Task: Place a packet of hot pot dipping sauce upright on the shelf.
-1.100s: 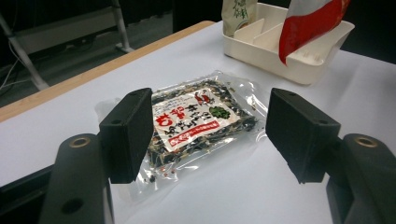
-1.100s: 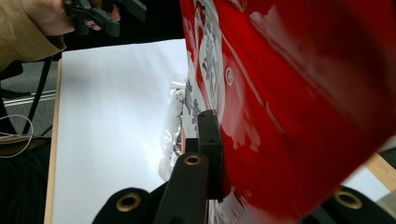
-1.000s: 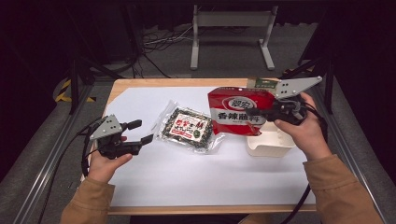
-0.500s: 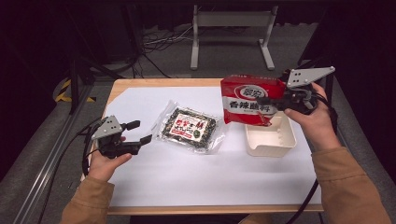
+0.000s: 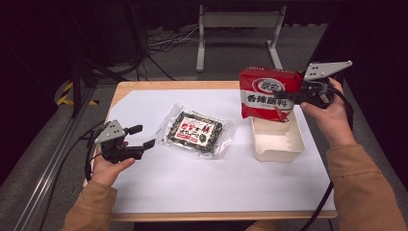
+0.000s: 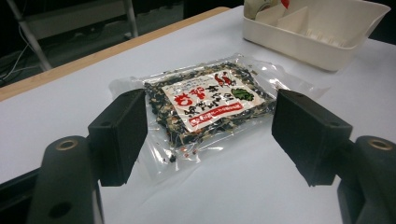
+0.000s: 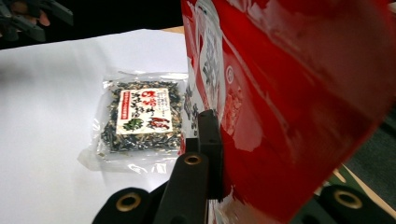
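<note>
Since a moment ago the red packet (image 5: 267,94) has travelled from low beside the tray to higher up and further toward the far right of the table, carried along by the right gripper (image 5: 294,95). That gripper's jaws are clamped tight on the packet's edge; in the right gripper view the red foil (image 7: 299,107) hangs right across the jaws, pinched between them. The packet now hangs upright in the air above the far end of the white tray (image 5: 279,142), not touching it.

Over on the other side, the left gripper (image 5: 142,138) holds nothing. Its jaws have just been opening and stand wide apart, aimed at the clear packet of dark seaweed mix (image 5: 198,132), which lies flat on the white sheet (image 5: 192,187) well short of them; the left gripper view shows that packet (image 6: 210,100) framed between the two pads but farther off, untouched.

As I read it, the work is about halfway: one packet is lifted and poised over the tray, yet to be lowered in, and the seaweed packet has yet to be picked up at all.
</note>
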`<state>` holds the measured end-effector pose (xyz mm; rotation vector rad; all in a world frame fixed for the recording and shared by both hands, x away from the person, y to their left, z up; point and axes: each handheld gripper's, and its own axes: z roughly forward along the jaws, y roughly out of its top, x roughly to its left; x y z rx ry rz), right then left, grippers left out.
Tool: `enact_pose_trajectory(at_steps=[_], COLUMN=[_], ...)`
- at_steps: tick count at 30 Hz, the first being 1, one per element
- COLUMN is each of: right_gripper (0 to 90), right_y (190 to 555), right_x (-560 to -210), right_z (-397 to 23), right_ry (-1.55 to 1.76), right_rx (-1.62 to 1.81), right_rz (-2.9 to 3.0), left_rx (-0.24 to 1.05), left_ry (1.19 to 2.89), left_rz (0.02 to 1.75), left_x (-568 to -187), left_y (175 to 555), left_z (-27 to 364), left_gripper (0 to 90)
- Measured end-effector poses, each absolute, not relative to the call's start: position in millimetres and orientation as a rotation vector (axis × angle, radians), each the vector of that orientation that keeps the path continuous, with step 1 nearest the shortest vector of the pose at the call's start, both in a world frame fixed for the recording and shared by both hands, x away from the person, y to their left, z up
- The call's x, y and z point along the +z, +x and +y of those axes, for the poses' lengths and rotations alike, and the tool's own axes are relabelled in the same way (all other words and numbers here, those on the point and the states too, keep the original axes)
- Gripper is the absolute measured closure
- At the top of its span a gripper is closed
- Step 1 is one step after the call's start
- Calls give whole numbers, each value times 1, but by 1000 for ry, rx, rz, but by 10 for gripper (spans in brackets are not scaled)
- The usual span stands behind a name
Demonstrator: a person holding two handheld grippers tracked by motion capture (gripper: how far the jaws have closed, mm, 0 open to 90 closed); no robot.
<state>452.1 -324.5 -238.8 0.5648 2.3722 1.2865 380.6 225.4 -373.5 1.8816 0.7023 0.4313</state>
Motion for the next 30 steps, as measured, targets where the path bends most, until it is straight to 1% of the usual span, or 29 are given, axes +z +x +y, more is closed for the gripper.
enact_pose_trajectory(at_steps=[12,20,30], right_gripper=[893,893,893], right_y=[465,474,489], right_x=[-242,-248,-264], right_z=[-346,-352,-359], right_ry=[639,676,725], right_rx=[1261,1245,1214], right_rz=[2342,2340,2357], left_rx=[429,431,437], left_ry=[1885,1884,1882], left_rz=[718,733,745], left_x=[-378,-379,-381], left_y=[383,382,381], left_z=[229,232,236], left_gripper=[276,276,276])
